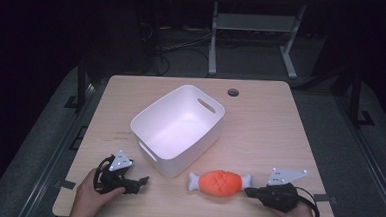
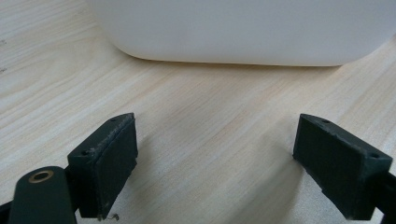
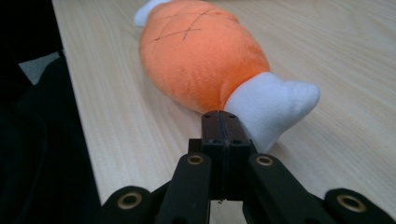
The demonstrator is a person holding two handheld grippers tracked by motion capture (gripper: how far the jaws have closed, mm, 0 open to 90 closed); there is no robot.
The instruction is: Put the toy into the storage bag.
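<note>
An orange plush toy (image 1: 219, 182) with white bone-shaped ends lies near the table's front edge, right of centre. My right gripper (image 1: 249, 191) is shut, its tip right at the toy's right white end. In the right gripper view the jaws (image 3: 223, 116) are pressed together with nothing between them, just in front of that white end (image 3: 273, 105) of the toy (image 3: 201, 56). My left gripper (image 1: 142, 180) rests at the front left, open and empty. In the left gripper view its jaws (image 2: 217, 128) stand wide apart over bare wood, facing the white bin's wall (image 2: 233, 28).
A white bin (image 1: 188, 156) with handle slots stands empty in the middle of the wooden table (image 1: 270, 127), turned at an angle. A round cable hole (image 1: 233, 92) sits near the far edge. Another table's legs (image 1: 213, 39) stand beyond on the dark floor.
</note>
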